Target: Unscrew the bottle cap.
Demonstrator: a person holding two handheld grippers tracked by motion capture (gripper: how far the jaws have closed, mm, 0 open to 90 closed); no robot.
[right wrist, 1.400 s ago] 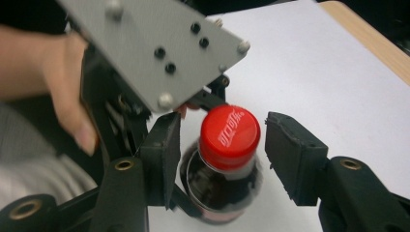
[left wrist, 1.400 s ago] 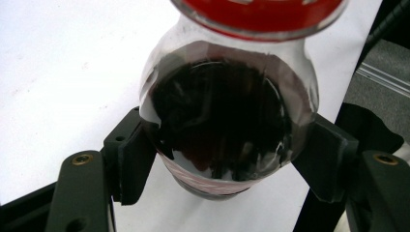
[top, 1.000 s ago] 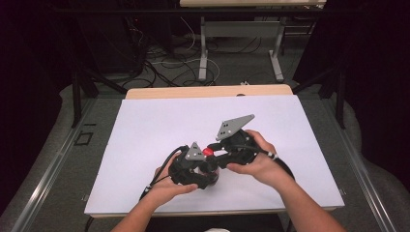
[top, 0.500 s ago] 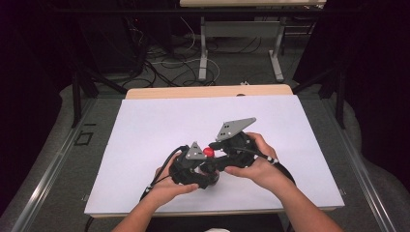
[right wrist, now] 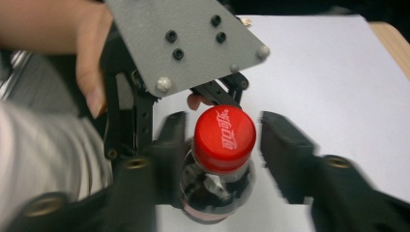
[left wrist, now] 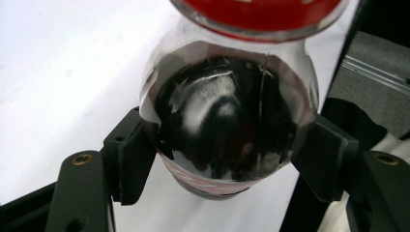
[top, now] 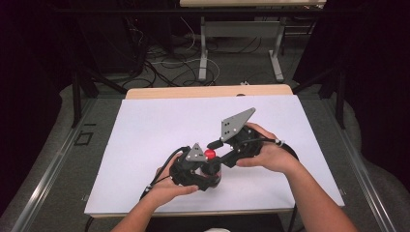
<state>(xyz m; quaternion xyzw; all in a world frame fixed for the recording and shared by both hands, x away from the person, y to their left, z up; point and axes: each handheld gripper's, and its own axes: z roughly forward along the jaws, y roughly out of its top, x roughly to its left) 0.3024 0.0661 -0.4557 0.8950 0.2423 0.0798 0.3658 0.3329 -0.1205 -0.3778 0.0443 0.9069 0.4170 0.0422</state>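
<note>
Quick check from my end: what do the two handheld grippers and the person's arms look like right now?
Both grippers are black. The left gripper carries a small grey three-cornered plate; the right gripper a bigger one with dark screws. Blocky black jaws, brass-coloured pivot screws. A black cable trails from the left one. Forearms bare, no sleeves visible.

White rectangular sheet lies on the pale wooden table, whose far edge shows behind the sheet. Small dark cola bottle with red screw cap stands on the sheet, near its front edge, roughly mid-width. Left black two-jaw gripper sits just left of and before the bottle, jaws on either side of the bottle body. Right black two-jaw gripper sits to the right of and slightly behind the bottle, jaws flanking the cap. Cables lie on the floor behind the table.
</note>
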